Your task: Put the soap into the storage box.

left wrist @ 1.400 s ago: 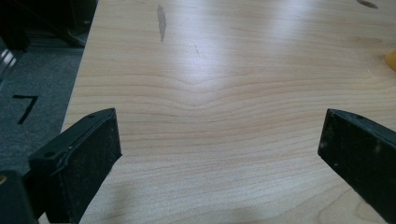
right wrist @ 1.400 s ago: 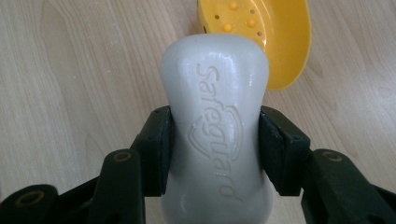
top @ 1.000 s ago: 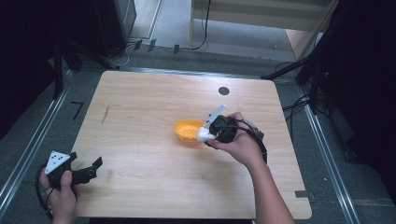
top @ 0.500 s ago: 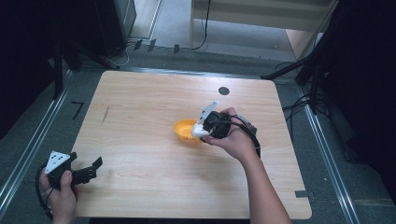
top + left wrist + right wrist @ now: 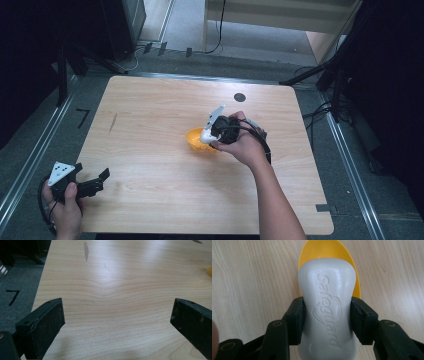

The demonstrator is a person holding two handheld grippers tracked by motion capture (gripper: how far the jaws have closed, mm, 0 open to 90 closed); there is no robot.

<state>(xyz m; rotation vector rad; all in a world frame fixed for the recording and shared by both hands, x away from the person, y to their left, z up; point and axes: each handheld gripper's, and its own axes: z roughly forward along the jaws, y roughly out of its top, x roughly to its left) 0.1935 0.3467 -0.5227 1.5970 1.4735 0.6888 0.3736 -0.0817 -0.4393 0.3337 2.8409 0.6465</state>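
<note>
A white bar of soap (image 5: 328, 312) with raised lettering is clamped between the two black jaws of my right gripper (image 5: 327, 315), which is shut on it. Its far end hangs over an orange dish (image 5: 329, 251) on the wooden table. From above, the right gripper (image 5: 209, 136) holds the soap (image 5: 206, 135) at the right rim of the orange dish (image 5: 194, 139), near the table's middle. My left gripper (image 5: 102, 180) rests at the front left corner, jaws wide apart and nothing between them; its pads (image 5: 50, 322) frame bare wood.
The wooden table (image 5: 150, 115) has a dark round hole (image 5: 239, 97) at the back right and a dark streak (image 5: 113, 121) at the left. Metal rails and cables run along both sides on the floor.
The right hand has carried the soap leftward, from beside the orange dish to over its rim. The left gripper has stayed where it was.
</note>
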